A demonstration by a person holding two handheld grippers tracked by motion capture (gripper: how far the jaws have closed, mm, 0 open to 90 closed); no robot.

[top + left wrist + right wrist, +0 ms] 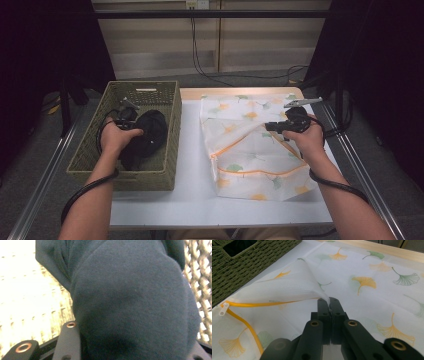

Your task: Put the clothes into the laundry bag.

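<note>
Dark garment [147, 134] inside woven basket [167, 125]

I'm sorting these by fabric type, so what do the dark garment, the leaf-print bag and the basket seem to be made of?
The dark garment looks like soft matte knit, maybe fleece or jersey: its surface is fuzzy. The leaf-print bag seems a thin, slightly sheer synthetic mesh with a fine woven grid and an orange zipper. The basket looks like woven olive-green cord or paper rope, going by its braided strands.

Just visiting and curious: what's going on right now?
Left gripper shut on dark garment in basket. Right gripper shut on laundry bag, lifting its flap. Nothing in between.
</note>
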